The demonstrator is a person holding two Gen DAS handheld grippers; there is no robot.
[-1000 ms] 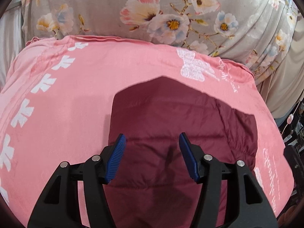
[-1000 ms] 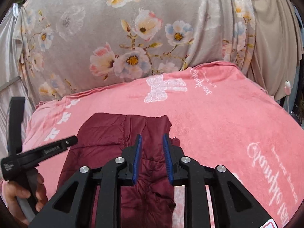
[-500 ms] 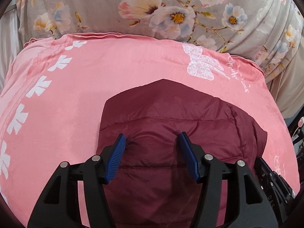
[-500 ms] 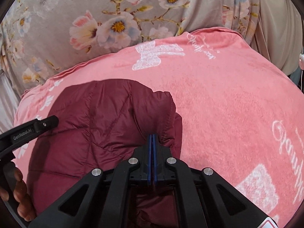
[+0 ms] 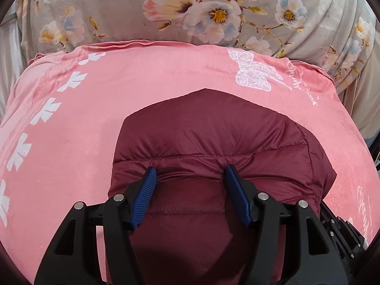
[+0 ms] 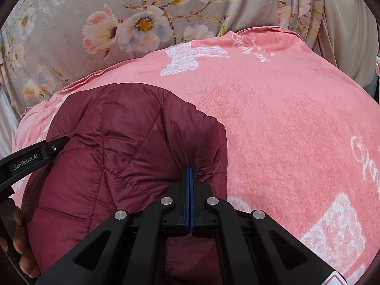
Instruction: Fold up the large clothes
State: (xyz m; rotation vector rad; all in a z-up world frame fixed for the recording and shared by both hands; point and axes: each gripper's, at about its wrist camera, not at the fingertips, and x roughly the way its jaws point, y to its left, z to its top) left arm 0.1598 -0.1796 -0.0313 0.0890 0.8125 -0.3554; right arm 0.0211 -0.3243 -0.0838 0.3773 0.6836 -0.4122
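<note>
Right gripper [image 6: 189,178] pinched tight on the maroon quilted puffer jacket [image 5: 213,147], left gripper [image 5: 190,178] half-open, fingertips pressing it — best smooth flat before folding.

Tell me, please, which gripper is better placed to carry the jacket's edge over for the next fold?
Right, probably. The right gripper is shut with jacket fabric bunched at its tips, near the garment's edge. The left gripper is open, only pressing down mid-panel.

left gripper [image 5: 190,173] angled down, jaws apart; right gripper [image 6: 190,173] angled down, jaws together; left hand [image 6: 20,242] wraps its handle.
</note>
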